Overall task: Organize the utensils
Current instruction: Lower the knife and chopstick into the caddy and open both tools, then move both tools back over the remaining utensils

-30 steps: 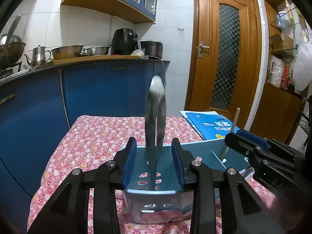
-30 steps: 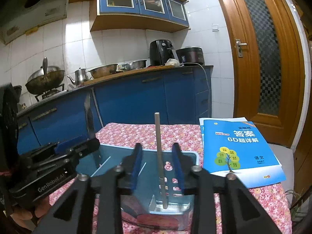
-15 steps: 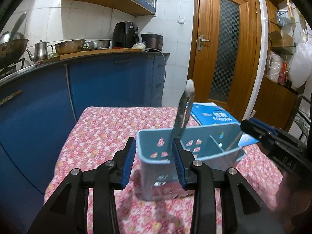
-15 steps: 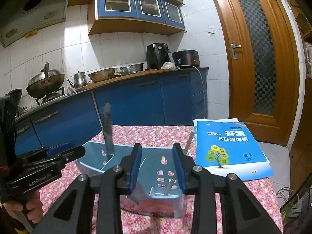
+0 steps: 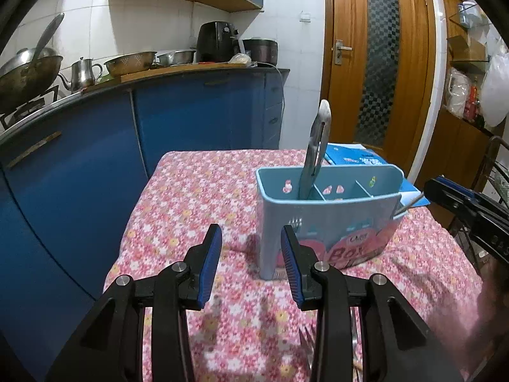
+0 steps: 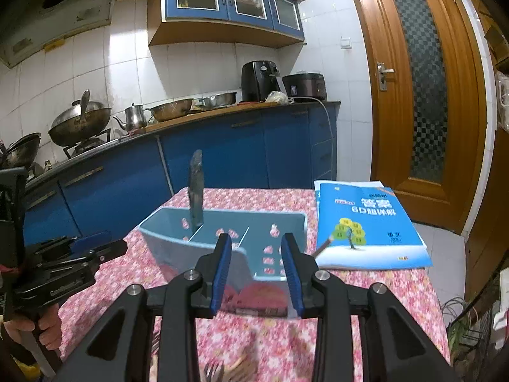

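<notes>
A light-blue plastic utensil caddy (image 5: 334, 222) (image 6: 171, 248) stands on the flowered tablecloth. Grey metal utensil handles (image 5: 318, 146) (image 6: 195, 187) stand upright in its left end compartment. A thin chopstick (image 5: 410, 204) (image 6: 324, 243) leans out over its right end. My left gripper (image 5: 251, 264) is open and empty, short of the caddy's left corner. My right gripper (image 6: 256, 270) is open and empty too, just in front of the caddy's near wall. Each gripper shows at the edge of the other's view.
A blue booklet (image 6: 366, 222) lies on the table right of the caddy. Fork tines (image 5: 307, 340) lie on the cloth close beneath the grippers. Blue kitchen cabinets (image 5: 95, 165) run behind and to the left, and a wooden door (image 6: 423, 95) is at the back right.
Both grippers have drawn back from the caddy, leaving the utensils that stood between their fingers in it. The chopstick has tipped from upright to leaning over the caddy's right end.
</notes>
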The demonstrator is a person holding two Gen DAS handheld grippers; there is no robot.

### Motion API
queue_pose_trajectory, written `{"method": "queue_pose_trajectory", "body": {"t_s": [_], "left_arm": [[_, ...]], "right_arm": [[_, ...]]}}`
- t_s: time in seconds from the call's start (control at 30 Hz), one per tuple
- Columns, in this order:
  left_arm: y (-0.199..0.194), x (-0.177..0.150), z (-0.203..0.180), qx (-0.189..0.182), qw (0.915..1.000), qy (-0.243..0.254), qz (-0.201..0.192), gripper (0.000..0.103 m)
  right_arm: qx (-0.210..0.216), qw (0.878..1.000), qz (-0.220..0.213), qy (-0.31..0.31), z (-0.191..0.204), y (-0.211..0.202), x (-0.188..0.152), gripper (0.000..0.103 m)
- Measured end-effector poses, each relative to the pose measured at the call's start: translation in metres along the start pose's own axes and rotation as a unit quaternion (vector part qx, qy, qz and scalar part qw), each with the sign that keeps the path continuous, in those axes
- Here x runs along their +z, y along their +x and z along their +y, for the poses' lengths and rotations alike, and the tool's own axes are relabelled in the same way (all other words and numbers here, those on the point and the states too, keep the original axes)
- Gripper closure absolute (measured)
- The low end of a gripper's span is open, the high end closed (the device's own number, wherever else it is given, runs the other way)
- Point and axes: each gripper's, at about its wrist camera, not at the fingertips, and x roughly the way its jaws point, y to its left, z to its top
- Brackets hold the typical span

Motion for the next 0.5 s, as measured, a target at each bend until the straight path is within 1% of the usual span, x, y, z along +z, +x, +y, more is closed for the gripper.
{"method": "queue_pose_trajectory", "body": {"t_s": [0.3, 0.5], "left_arm": [[-0.017, -0.017, 0.000, -0.004, 0.9996, 0.007, 0.027, 0.064], [-0.029, -0.032, -0.003, -0.018, 0.9984, 0.012, 0.053, 0.064]], "right_arm": [[-0.001, 0.999, 0.041, -0.002, 0.016, -0.024, -0.018, 0.067], [-0.002, 0.997, 0.072, -0.005, 0.025, -0.034, -0.034, 0.067]]}}
